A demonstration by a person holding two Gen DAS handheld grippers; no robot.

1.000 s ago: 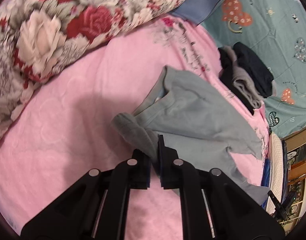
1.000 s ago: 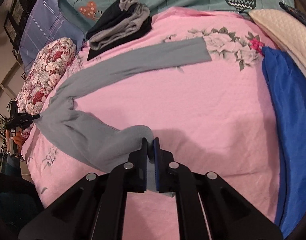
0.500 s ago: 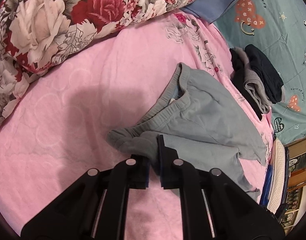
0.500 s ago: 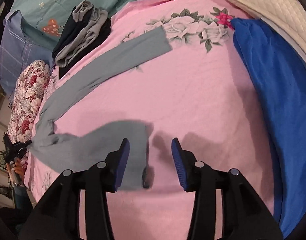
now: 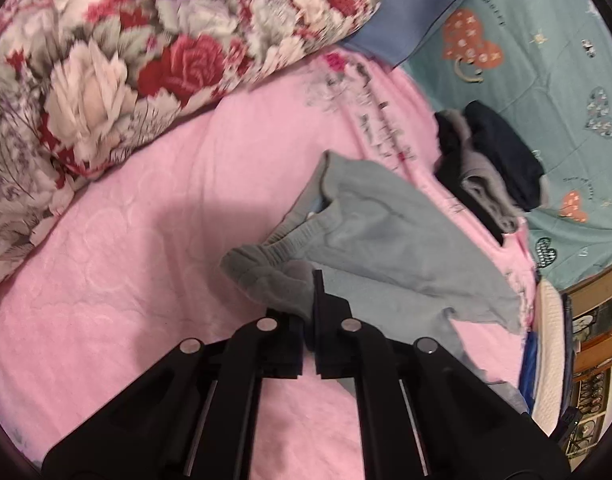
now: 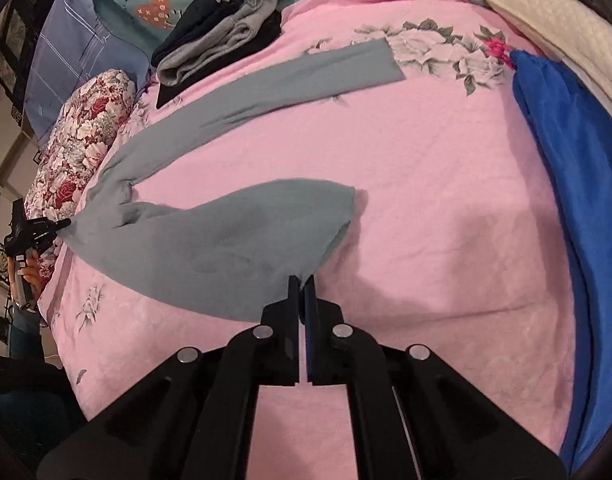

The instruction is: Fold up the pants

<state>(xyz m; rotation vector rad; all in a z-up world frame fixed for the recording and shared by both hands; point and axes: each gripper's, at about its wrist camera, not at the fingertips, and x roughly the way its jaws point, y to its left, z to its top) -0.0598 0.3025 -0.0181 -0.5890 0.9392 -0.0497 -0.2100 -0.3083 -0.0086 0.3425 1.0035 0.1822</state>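
On a pink bedspread point(image 6: 426, 200) with a faint embossed pattern and printed flowers lie the grey pants point(image 6: 209, 248), soft knit, spread flat with the legs parted in a V. One leg runs long and straight toward the far side of the bed; the near leg ends in a rounded, lifted fold. The left gripper point(image 5: 310, 312) points steeply down with its black jaws clamped on the bunched elastic waistband, which rises in a thick wrinkled lump. In the right wrist view that gripper appears small at the waist end, held in a hand point(image 6: 27, 268). The right gripper point(image 6: 301, 292), also angled down, has its jaws pressed together on the edge of the near leg's hem. A rose-printed bolster point(image 5: 145, 60) lies beyond the waistband, and a pile of dark and grey folded clothes point(image 6: 221, 28) sits at the bedspread's far edge. Glossy blue fabric point(image 6: 566, 160) lies along the right side.
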